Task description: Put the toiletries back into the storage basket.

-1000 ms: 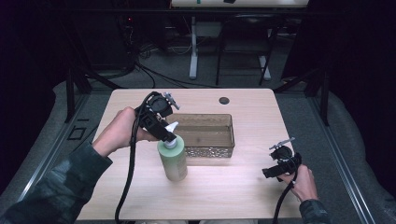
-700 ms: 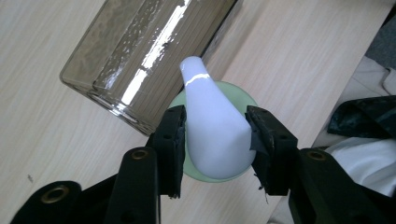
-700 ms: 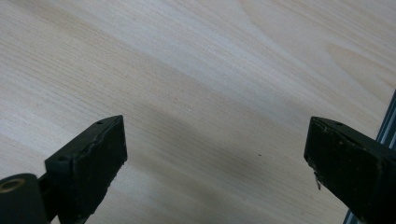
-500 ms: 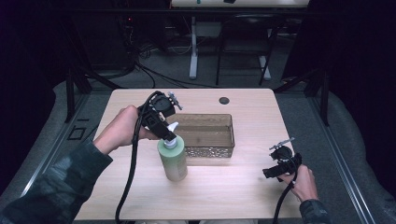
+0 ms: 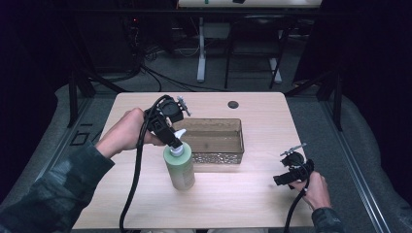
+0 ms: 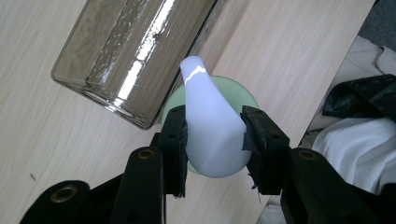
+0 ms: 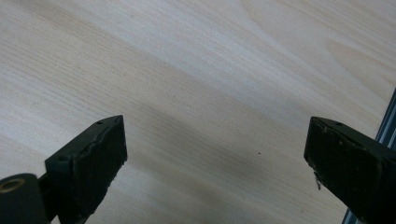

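fingers point(image 6: 173, 140) tight on pump head point(image 6: 210, 126)

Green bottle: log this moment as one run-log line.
left gripper: shut on white pump head of green bottle | bottle: upright on table, beside glass tray | right gripper: open, holding nothing

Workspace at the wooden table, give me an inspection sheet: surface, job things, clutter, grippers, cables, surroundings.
Surface: light wooden table, clean.
Job's things: green pump bottle upright, beside the clear tray; tray looks empty.
Clutter: small dark round spot near the table's far edge.
Grippers: left gripper shut on the bottle's white pump head, having just closed; right gripper open above bare wood.
Cables: a black cable trails from the left gripper, another from the right.
Surroundings: dark room, table legs and floor cables behind.
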The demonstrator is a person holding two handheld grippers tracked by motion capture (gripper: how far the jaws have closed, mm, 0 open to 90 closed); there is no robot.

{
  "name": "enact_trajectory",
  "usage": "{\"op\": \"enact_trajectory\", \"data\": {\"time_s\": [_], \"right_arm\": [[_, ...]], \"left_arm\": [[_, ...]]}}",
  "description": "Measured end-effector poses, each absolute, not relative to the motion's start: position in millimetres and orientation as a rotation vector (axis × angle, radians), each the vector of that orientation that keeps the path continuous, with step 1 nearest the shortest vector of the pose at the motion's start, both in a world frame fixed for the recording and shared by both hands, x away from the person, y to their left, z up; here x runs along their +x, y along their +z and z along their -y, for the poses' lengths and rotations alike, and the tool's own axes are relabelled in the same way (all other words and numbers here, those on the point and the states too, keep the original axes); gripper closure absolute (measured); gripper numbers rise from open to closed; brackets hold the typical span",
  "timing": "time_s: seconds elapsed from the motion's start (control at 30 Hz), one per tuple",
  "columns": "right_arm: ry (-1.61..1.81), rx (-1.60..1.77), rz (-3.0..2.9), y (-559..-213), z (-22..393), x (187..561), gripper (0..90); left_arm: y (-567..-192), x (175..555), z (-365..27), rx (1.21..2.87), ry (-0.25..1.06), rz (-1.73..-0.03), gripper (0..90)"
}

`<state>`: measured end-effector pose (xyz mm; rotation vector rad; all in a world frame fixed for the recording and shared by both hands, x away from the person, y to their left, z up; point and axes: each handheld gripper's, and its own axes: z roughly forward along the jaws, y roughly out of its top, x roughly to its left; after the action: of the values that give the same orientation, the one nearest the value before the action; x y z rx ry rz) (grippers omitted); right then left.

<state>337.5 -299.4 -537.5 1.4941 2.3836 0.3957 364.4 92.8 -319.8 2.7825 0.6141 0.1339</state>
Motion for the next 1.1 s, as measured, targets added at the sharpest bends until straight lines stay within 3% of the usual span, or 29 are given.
{"op": "enact_trajectory", "data": {"time_s": [1.1], "right_arm": [[0.385, 1.491, -2.379, -538.1, 299.4, 337.5, 5.2]], "left_arm": [[-261.9, 369.0, -87.7, 2.914, 0.166, -0.489, 63.0]]}}
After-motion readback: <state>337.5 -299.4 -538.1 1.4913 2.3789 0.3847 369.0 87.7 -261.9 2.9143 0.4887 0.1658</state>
